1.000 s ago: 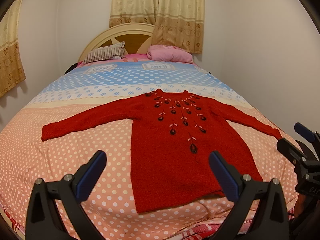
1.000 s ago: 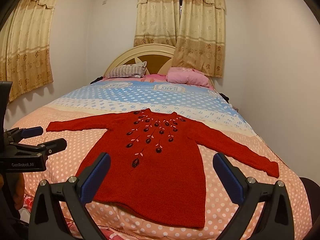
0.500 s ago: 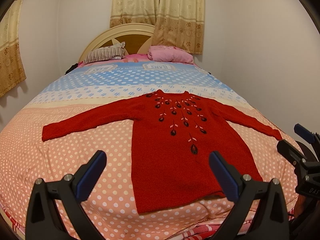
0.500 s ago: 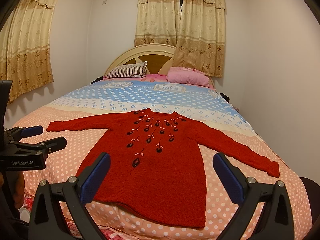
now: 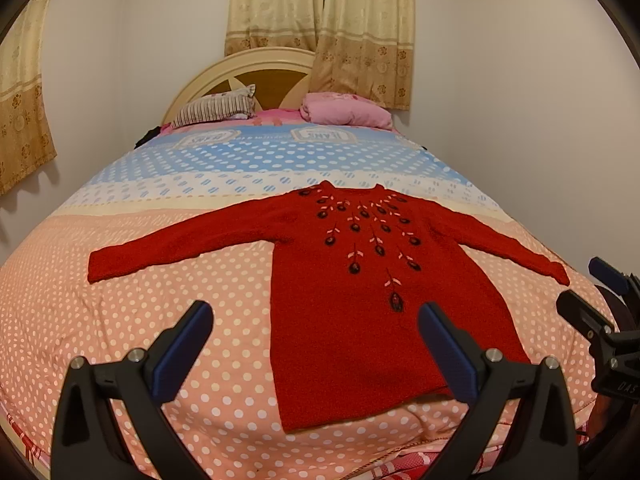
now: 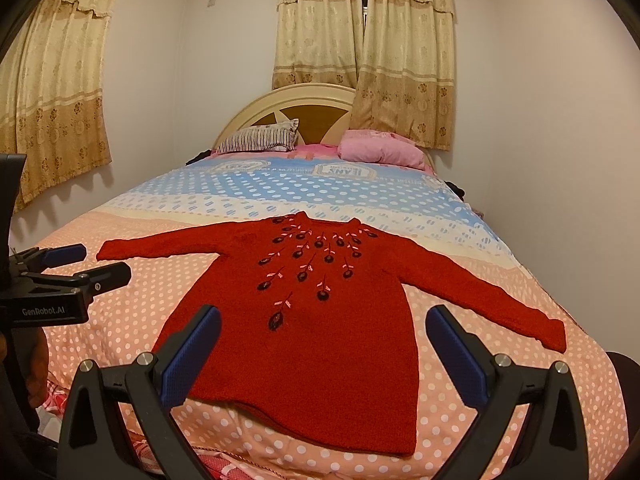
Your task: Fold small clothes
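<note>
A red knit sweater (image 5: 360,300) with dark embroidered flowers lies flat, front up, on the bed, both sleeves spread out; it also shows in the right wrist view (image 6: 312,320). My left gripper (image 5: 316,340) is open and empty, hovering above the sweater's hem near the foot of the bed. My right gripper (image 6: 324,344) is open and empty, also above the hem. The right gripper shows at the right edge of the left wrist view (image 5: 592,296). The left gripper shows at the left edge of the right wrist view (image 6: 86,264).
The bed has a polka-dot cover (image 5: 140,320), pink near me and blue further off. A striped pillow (image 5: 216,110) and a pink pillow (image 5: 344,110) lie by the headboard (image 6: 312,100). Curtains (image 6: 360,48) hang behind. A white wall is close on the right.
Both grippers have barely shifted; the view has crept very slightly. The sweater has not moved.
</note>
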The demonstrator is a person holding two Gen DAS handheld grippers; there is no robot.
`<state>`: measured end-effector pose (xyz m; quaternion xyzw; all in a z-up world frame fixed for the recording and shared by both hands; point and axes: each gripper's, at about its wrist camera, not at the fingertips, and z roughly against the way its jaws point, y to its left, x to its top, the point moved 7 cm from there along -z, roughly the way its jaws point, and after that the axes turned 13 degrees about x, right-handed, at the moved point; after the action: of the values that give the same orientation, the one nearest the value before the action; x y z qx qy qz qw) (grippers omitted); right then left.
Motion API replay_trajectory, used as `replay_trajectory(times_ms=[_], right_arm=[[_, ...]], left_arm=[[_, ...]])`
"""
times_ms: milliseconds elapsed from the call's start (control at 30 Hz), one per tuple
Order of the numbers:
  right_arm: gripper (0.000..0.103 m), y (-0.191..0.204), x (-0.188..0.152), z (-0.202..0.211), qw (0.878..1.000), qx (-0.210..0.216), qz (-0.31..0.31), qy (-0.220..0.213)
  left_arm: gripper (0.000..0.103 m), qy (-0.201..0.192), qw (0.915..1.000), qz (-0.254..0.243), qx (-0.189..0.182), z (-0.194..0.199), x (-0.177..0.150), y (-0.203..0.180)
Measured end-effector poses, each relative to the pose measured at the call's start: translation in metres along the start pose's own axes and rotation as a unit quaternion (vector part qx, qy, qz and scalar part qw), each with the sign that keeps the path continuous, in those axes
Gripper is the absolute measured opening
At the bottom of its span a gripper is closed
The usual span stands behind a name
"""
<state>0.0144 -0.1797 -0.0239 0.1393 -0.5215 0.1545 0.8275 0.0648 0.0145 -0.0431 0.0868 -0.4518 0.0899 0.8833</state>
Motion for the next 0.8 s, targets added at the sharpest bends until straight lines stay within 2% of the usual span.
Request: replay_trajectory(times_ms=[433,533,600,800], right_arm=[[0.102,-0.006,-0.005,-0.007,1.0,0.002,-0.007,0.007],[0.102,-0.013,-0.007,-0.011,1.0,0.017,-0.014,0.009],[0.102,-0.023,-0.011,-0.015,0.999,0.027,-0.028,0.012],[0.102,-0.084,-0.028,-0.024,0.994,0.006,-0.102,0.026]], left_arm=[[0.103,-0.002,1.0,0.0,0.001,-0.001,0.0,0.001],[0.103,-0.001,1.0,-0.004,-0.003,-0.006,-0.001,0.001],[0.103,0.003,0.9999,-0.006,-0.011,-0.01,-0.003,0.0],[0.103,0.017,0.9997,-0.014,-0.015,-0.026,-0.01,-0.004]])
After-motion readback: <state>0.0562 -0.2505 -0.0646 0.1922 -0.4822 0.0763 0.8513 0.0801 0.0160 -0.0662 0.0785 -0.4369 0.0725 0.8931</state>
